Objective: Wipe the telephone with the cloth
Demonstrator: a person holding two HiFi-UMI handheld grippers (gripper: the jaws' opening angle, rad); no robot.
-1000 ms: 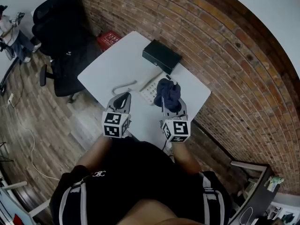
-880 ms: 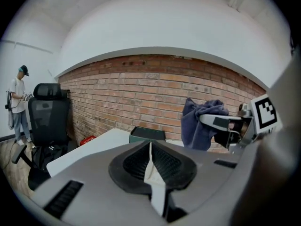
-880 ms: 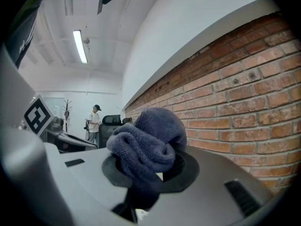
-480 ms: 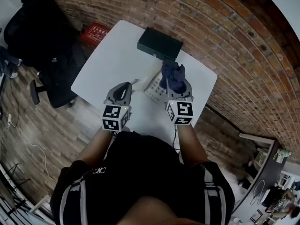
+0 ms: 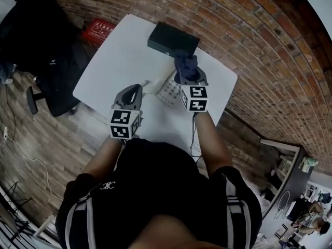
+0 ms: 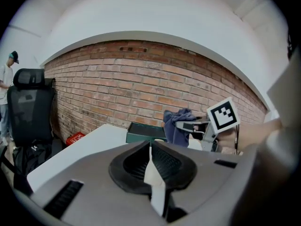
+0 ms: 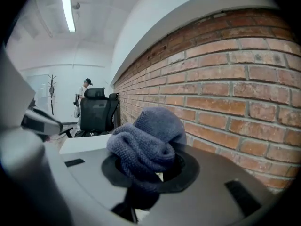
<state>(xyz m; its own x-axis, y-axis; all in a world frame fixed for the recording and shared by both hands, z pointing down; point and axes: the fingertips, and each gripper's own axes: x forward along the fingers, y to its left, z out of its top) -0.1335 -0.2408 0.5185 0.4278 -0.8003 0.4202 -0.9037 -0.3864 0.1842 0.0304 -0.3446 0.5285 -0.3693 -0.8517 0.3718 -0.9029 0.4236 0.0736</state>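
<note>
Pale push-button telephone (image 5: 167, 91) lies upper centre of the head view on the white surface (image 5: 122, 61). Its long axis seems to slant up-right toward the flat black box (image 5: 173, 39). The right claw (image 5: 188, 78) is clamped on a bunched dark-blue knitted cloth (image 5: 185, 66) over the phone's upper-right end. The left claw (image 5: 135, 89) is closed and empty, just left of the phone. Right is nearer; the wipe likely runs down-left along the phone.

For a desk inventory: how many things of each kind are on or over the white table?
Cream push-button telephone: 1
Dark green rectangular box: 1
Dark blue knitted cloth, held by the right gripper: 1
Total: 3
</note>
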